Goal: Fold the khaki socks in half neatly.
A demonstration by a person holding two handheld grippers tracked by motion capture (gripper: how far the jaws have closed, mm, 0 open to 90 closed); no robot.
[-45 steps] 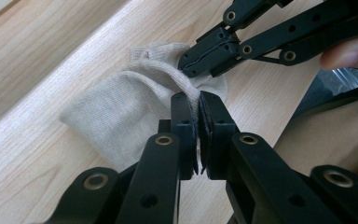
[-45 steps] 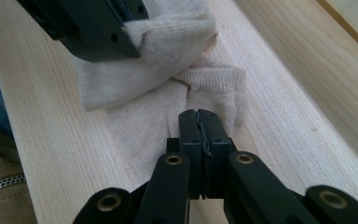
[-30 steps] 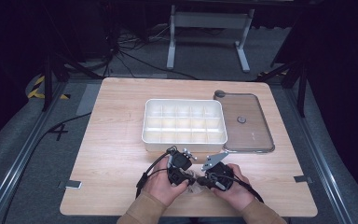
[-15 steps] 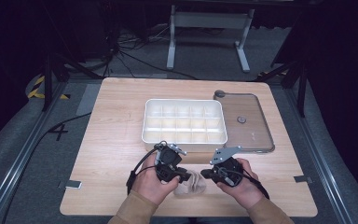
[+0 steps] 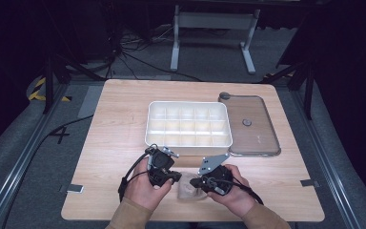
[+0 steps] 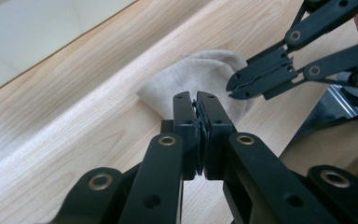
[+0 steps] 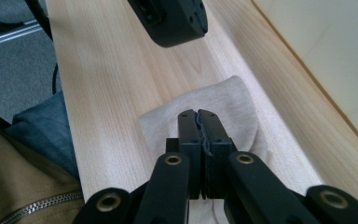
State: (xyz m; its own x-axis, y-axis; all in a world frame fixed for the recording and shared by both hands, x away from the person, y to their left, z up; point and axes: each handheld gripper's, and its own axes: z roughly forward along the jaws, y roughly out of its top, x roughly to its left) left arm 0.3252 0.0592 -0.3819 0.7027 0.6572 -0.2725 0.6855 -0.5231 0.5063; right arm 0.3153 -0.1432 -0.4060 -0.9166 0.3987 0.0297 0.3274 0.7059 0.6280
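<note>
A small beige cloth lies flat on the wooden table near its front edge, between the person's two hands. My left gripper is at the cloth's left side with its jaws shut. In the left gripper view its tips hover over the cloth. My right gripper is at the cloth's right side, also shut. Seen in the left gripper view, the right gripper touches the cloth's edge. In the right gripper view its tips sit over the cloth. Whether either one pinches fabric cannot be told.
A white tray divided into several compartments stands at the table's middle, just beyond the hands. A clear lid with a small knob lies to its right. Metal rails and cables run along the floor on both sides.
The hands have drawn slightly apart and shifted toward the front edge. The cloth now shows flat on the table between the two grippers.
</note>
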